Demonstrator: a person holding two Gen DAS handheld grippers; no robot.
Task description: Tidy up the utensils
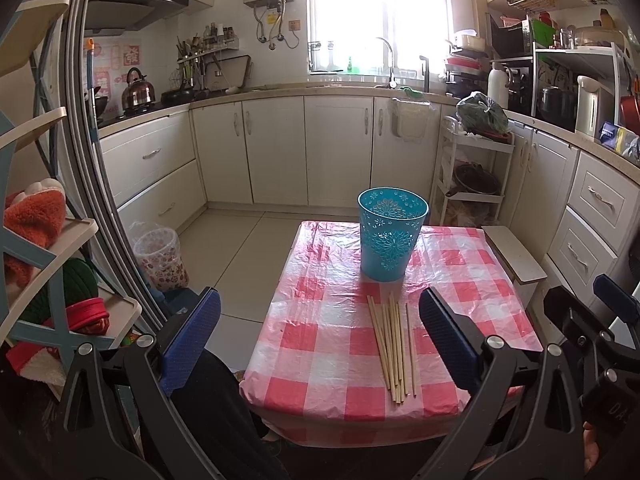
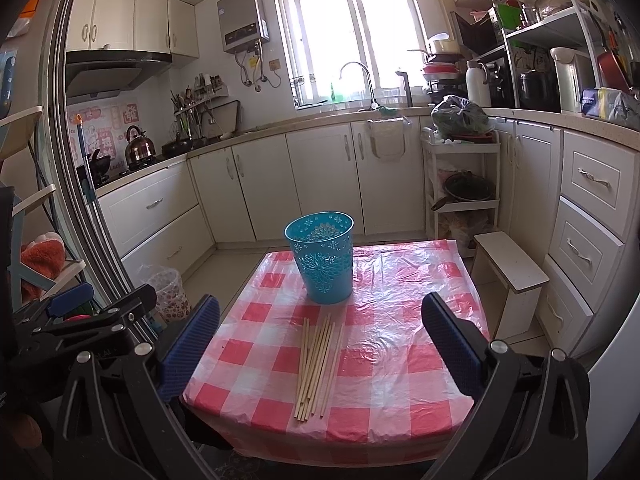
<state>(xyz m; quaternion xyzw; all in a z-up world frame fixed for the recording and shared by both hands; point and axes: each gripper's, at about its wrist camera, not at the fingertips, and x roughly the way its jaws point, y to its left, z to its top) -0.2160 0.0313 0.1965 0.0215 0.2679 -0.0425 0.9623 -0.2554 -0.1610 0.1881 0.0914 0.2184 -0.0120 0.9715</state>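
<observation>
Several wooden chopsticks (image 1: pixel 392 348) lie in a loose bundle on a small table with a red-and-white checked cloth (image 1: pixel 320 332). A blue perforated plastic holder (image 1: pixel 390 234) stands upright behind them. My left gripper (image 1: pixel 320 340) is open and empty, held back from the table's near edge, left of the chopsticks. In the right wrist view the chopsticks (image 2: pixel 318 364), the holder (image 2: pixel 322 256) and the cloth (image 2: pixel 400 360) show again. My right gripper (image 2: pixel 320 344) is open and empty, above the near edge, with the chopsticks between its fingers in view.
A white low stool (image 2: pixel 512 268) stands right of the table. A lined waste bin (image 1: pixel 160 256) stands on the floor at left. A shelf rack (image 1: pixel 48 264) with cloth items is at far left. Kitchen cabinets (image 1: pixel 280 148) and a trolley (image 1: pixel 472 172) lie behind.
</observation>
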